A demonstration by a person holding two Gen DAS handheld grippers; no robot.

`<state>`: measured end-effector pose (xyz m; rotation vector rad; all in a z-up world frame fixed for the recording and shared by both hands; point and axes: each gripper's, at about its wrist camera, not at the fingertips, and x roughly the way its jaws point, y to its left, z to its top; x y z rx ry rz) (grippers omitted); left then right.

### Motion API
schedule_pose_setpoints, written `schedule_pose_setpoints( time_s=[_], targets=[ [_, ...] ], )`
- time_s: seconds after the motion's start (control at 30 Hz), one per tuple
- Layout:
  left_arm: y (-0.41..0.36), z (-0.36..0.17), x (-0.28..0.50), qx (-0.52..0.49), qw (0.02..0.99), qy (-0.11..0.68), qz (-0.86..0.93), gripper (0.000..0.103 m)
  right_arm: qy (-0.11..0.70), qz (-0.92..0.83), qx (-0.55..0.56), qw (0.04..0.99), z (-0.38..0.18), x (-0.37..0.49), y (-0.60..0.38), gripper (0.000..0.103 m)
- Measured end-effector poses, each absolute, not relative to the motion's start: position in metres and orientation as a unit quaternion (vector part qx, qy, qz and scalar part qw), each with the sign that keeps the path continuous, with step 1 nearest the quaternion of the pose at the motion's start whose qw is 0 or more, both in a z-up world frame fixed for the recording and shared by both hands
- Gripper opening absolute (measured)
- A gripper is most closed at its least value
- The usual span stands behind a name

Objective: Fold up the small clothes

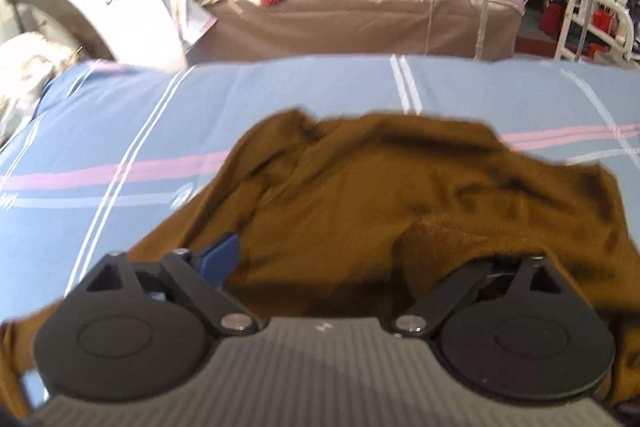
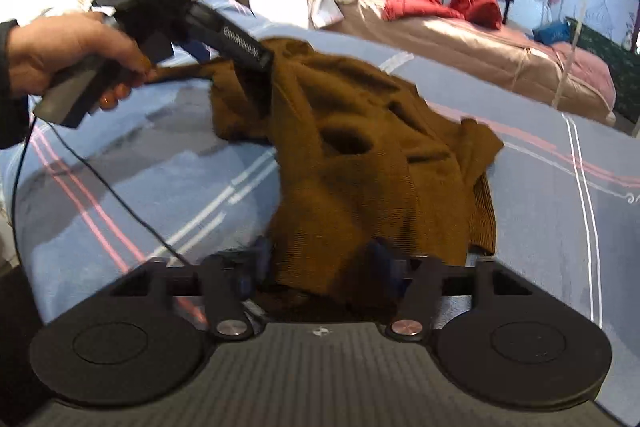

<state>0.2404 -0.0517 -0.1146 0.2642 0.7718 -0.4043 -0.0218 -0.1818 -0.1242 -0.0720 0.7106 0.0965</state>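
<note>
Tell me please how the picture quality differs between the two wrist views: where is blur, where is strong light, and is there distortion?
Left wrist view: the brown garment is motion-smeared, sunlight brightens the far beige bed, and the blue sheet's edge bows from the fisheye. Right wrist view: the garment and the left gripper are blurred, and a shadow crosses the sheet at left.

My right gripper (image 2: 320,259) tilts downward, its jaws drawn in close — brown cloth bunched between them. My left gripper (image 2: 256,67) sits ahead and to the left of it, angled down, my left hand (image 2: 60,55) wrapped round its handle — jaws spread wide in its own view.
</note>
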Motion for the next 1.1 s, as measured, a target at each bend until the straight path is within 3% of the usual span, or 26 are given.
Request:
schedule_pose_setpoints(
  time_s=[0.03, 0.1, 0.17, 0.27, 0.33, 0.37, 0.47, 0.5, 0.53, 0.6, 0.7, 0.9, 1.0, 1.1],
  targets=[
    [-0.063, -0.111, 0.246, 0.136, 0.898, 0.368, -0.200, 0.074, 0.352, 0.044, -0.027, 0.935, -0.126, -0.018, -0.184, 0.025],
    [-0.087, -0.104, 0.255, 0.158, 0.898, 0.352, -0.213, 0.060, 0.343, 0.032, -0.005, 0.939, -0.121, -0.011, -0.196, 0.022],
    [-0.110, -0.096, 0.266, 0.177, 0.897, 0.338, -0.222, 0.054, 0.326, 0.014, 0.028, 0.945, -0.112, -0.007, -0.211, 0.020],
    [-0.137, -0.095, 0.285, 0.207, 0.899, 0.320, -0.217, 0.060, 0.299, -0.021, 0.081, 0.951, -0.096, -0.002, -0.240, 0.018],
    [-0.151, -0.109, 0.301, 0.236, 0.889, 0.335, -0.203, 0.083, 0.296, -0.052, 0.104, 0.948, -0.094, 0.007, -0.259, 0.018],
    [-0.155, -0.118, 0.307, 0.251, 0.882, 0.346, -0.199, 0.084, 0.300, -0.068, 0.115, 0.944, -0.096, 0.011, -0.268, 0.020],
    [-0.149, -0.135, 0.316, 0.276, 0.871, 0.362, -0.183, 0.092, 0.342, -0.099, 0.147, 0.923, -0.117, 0.025, -0.290, 0.032],
    [-0.140, -0.137, 0.316, 0.276, 0.876, 0.357, -0.171, 0.102, 0.340, -0.101, 0.150, 0.923, -0.121, 0.024, -0.293, 0.045],
    [-0.130, -0.136, 0.316, 0.271, 0.882, 0.351, -0.158, 0.103, 0.341, -0.104, 0.145, 0.923, -0.126, 0.022, -0.293, 0.074],
    [-0.106, -0.130, 0.320, 0.241, 0.888, 0.361, -0.150, 0.103, 0.346, -0.130, 0.134, 0.919, -0.132, 0.018, -0.295, 0.103],
    [-0.078, -0.117, 0.318, 0.192, 0.893, 0.378, -0.154, 0.103, 0.324, -0.140, 0.168, 0.921, -0.132, 0.006, -0.305, 0.103],
    [-0.090, -0.114, 0.312, 0.239, 0.862, 0.389, -0.222, 0.103, 0.271, -0.122, 0.140, 0.944, -0.116, -0.006, -0.296, 0.103],
    [-0.097, -0.118, 0.317, 0.132, 0.802, 0.481, -0.330, 0.103, 0.244, -0.080, 0.081, 0.963, -0.105, -0.010, -0.279, 0.103],
    [-0.102, -0.103, 0.296, 0.066, 0.797, 0.474, -0.369, 0.103, 0.248, -0.050, -0.003, 0.967, -0.102, -0.009, -0.257, 0.101]
  ],
)
